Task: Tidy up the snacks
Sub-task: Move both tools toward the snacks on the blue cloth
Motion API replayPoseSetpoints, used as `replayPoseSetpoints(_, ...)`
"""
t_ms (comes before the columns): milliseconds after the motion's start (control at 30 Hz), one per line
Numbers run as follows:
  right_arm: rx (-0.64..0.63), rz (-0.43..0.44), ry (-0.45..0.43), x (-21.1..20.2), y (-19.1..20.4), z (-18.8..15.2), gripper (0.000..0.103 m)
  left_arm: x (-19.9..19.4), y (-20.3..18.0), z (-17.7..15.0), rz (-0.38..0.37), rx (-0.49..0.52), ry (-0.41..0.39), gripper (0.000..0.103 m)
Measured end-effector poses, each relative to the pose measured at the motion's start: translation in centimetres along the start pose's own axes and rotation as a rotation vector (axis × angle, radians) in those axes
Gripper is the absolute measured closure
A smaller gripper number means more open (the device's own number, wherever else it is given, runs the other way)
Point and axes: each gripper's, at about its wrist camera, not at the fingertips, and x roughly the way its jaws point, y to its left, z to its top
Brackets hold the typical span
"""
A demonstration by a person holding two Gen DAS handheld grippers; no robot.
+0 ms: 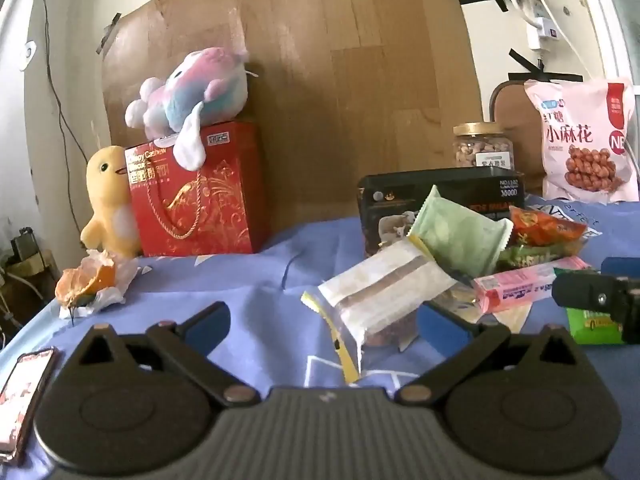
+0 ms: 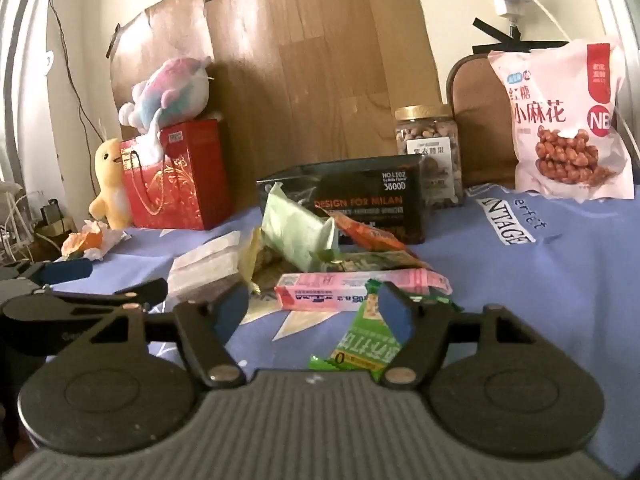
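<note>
1. The left gripper (image 1: pixel 322 322) fills the lower part of the left wrist view, its jaws spread wide and holding nothing; a clear zip bag (image 1: pixel 376 300) lies on the cloth between and just beyond its blue pads (image 1: pixel 208 326).
2. The right gripper (image 2: pixel 314 310) sits low in the right wrist view with its jaws apart. A green snack packet (image 2: pixel 362 346) lies between them, right beside the right-hand pad; whether that pad touches the packet cannot be told.
3. The snack pile occupies the centre of both views on a blue cloth (image 2: pixel 540 280): a pale green wrapper (image 2: pixel 298 236) leans on top, an orange-red packet (image 2: pixel 370 236) lies to its right, and a long pink packet (image 2: pixel 360 290) lies across the front.
4. Behind the pile stands a black box (image 2: pixel 360 196) printed "DESIGN FOR MILAN", and behind that a nut jar with a gold lid (image 2: pixel 428 140).
5. A pink bag of twisted fried dough snacks (image 2: pixel 568 120) stands upright at the upper right of the frame, well apart from the pile.
6. At the left, a red gift bag (image 1: pixel 196 192) stands against a wooden board (image 1: pixel 340 80), with a pastel plush toy (image 1: pixel 188 92) on top and a yellow plush duck (image 1: pixel 108 200) touching its left side.
7. Orange peel on tissue (image 1: pixel 92 284) lies in front of the duck, and a phone (image 1: pixel 24 396) rests at the lower left edge of the left wrist view.
</note>
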Motion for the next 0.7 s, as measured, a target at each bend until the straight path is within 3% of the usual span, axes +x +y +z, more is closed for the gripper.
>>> replayPoseSetpoints(700, -0.023, -0.006, 0.050, 0.7, 0.2, 0.1, 0.030, -0.2, 1.8, -0.1, -0.035, -0.119, -0.001, 0.000)
